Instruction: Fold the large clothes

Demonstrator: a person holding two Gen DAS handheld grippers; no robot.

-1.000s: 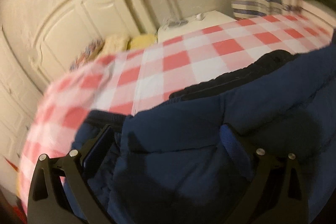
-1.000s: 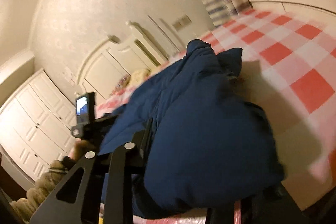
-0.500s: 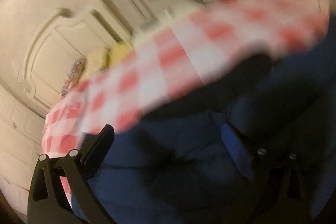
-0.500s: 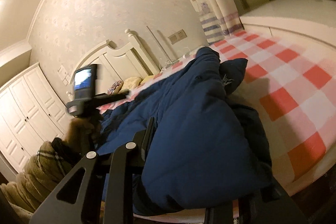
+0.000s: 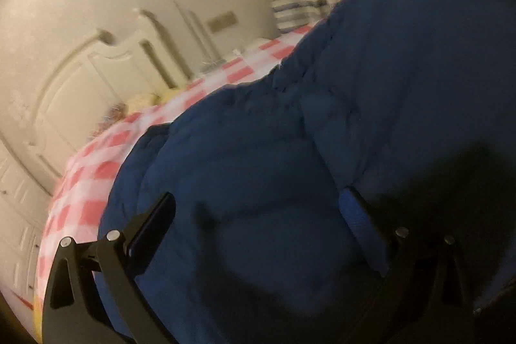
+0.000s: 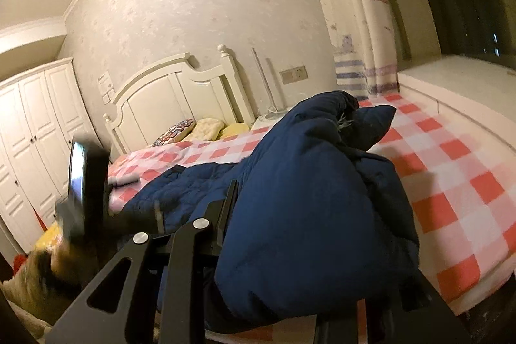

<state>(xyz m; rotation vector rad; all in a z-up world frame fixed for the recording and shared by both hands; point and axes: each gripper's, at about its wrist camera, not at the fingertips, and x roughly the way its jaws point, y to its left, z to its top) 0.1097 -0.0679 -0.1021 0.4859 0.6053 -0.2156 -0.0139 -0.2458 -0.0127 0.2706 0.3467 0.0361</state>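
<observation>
Left wrist view: taken from behind the left gripper (image 5: 258, 234), looking forward and downward along its fingers. The navy padded coat (image 5: 322, 166) is pressed very close and fills most of the frame; beyond and to the left of the gripper, the checked bed cover (image 5: 96, 170) and white headboard (image 5: 80, 86) are seen tilted.

Right wrist view: taken from behind the right gripper (image 6: 290, 247), faced more nearly level, across the bed toward the headboard wall. Left of the gripper, the other handheld unit (image 6: 87, 186) is seen, blurred.

Shared by both views: coat, checked cover, headboard, striped curtain (image 6: 364, 73).
</observation>
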